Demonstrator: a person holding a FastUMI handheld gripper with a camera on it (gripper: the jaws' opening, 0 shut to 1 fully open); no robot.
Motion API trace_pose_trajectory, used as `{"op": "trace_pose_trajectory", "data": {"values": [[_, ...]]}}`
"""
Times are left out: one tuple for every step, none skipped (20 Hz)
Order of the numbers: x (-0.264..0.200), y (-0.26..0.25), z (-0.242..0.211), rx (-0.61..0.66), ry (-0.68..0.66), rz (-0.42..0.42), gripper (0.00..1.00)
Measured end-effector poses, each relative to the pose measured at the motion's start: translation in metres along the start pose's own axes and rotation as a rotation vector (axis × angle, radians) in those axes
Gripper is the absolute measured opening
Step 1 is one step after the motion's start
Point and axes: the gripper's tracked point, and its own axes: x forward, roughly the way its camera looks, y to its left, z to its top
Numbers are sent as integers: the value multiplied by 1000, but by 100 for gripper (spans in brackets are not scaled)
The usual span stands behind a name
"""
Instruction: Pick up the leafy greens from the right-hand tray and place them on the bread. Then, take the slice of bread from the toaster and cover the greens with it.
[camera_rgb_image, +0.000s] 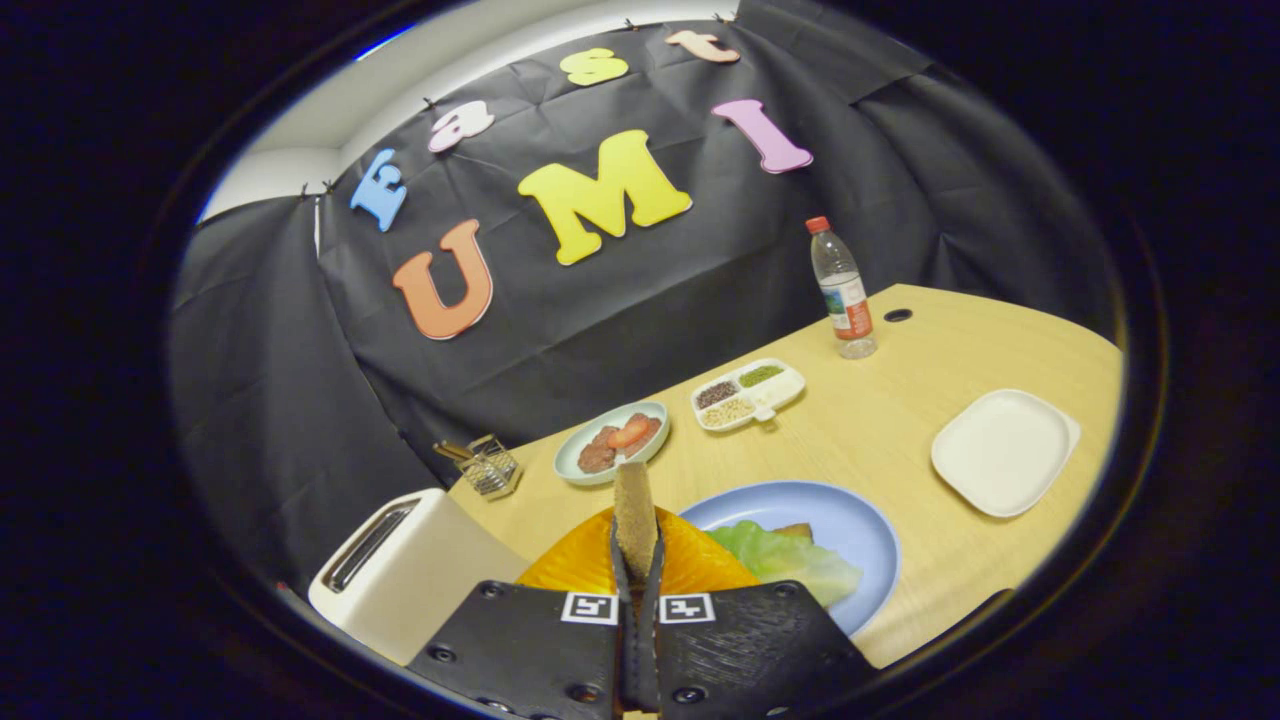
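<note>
- Black cloth walls the booth behind a light wooden table (900, 420), whose far edge runs along the cloth.
- At the table's left corner stands a white toaster (400, 575), its slot facing up; just beyond it sits a small wire holder (487, 466) with sticks in it.
- The gripper (637, 560) has its two fingers pressed together on a slice of bread (634, 515), held upright on its edge above an orange plate (690, 565).
- Just beside the orange plate, toward the near edge, a blue plate (850, 520) carries the leafy greens (790, 565) laid over another bread slice (795, 530), of which a brown corner peeks out.
- Farther in, a pale green plate (575, 460) holds meat and a tomato slice (628, 433).
- Next to it lies a white divided dish (785, 385) with seeds and grains.
- Near the far edge stands a clear water bottle (842, 290) with a red cap.
- A white square tray (1003, 452) rests toward the right edge, well apart from the blue plate.
</note>
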Motion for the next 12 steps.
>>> {"op": "trace_pose_trajectory", "data": {"values": [[0, -6, -3, 9, 8, -5, 0], [0, -13, -6, 9, 18, -14, 0], [2, -21, -9, 2, 30, -27, 4], [0, -28, -11, -8, 42, -36, 7], [0, -34, -10, -16, 49, -41, 10], [0, -41, -12, -24, 56, -50, 13], [-4, -46, -12, -34, 66, -52, 16], [-4, -53, -13, -47, 79, -64, 20], [-4, -58, -14, -56, 88, -69, 23], [-5, -62, -16, -59, 99, -73, 30], [-5, -67, -17, -61, 108, -82, 36], [-5, -73, -18, -65, 118, -95, 43]]}}
